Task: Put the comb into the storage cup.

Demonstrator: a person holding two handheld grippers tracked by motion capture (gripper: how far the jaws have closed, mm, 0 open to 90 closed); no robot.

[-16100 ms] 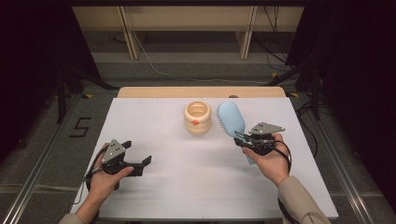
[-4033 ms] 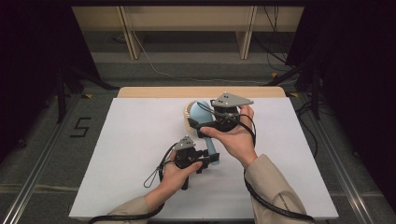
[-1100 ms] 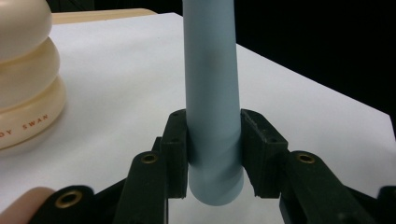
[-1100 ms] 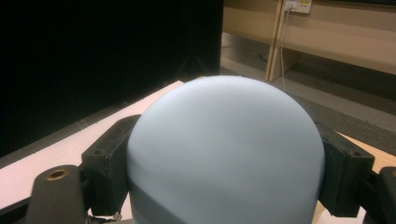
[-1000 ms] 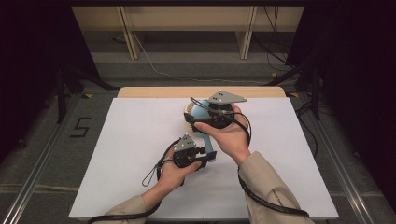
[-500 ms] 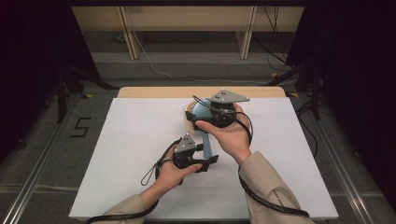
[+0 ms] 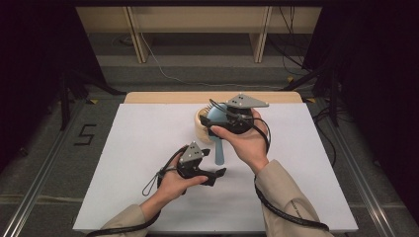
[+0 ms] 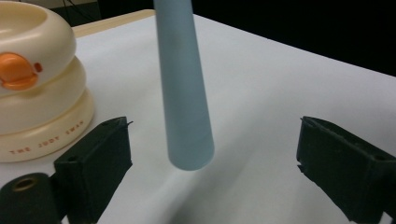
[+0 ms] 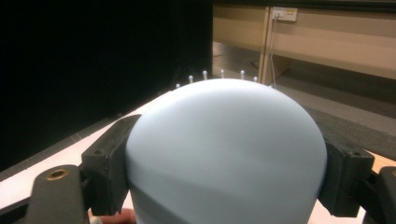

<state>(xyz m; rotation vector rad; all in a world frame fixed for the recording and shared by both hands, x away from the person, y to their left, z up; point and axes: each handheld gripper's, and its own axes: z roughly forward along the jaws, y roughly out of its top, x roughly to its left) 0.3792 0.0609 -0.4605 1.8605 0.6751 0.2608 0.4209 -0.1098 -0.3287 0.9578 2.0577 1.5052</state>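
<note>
So, high view first: right gripper point(image 7: 225, 118) is clamped on the head of the blue brush point(image 7: 219, 148), holding it up over the cream pot point(image 7: 201, 124), handle hanging down toward me over the table point(image 7: 138, 148). Left gripper point(image 7: 217, 175) sits low, just short of the handle tip.

Left gripper view: jaws have just been opening and now stand wide, with the brush handle point(image 8: 184, 93) hanging between them and touching neither pad. It ends just above the table. The pot point(image 8: 37, 84) is off to the left, close to that jaw.

Right gripper view: both jaws press on the sides of the rounded brush head point(image 9: 224, 154), bristle tips poking up behind it. Looks like a firm hold, but the back is smooth and domed.

What worries me: with the left side let go, the whole brush hangs off that one grip on a curved surface, so it could pivot or slide out. A swinging handle could also knock the pot, or I could clip the pot with the left jaw backing away.
</note>
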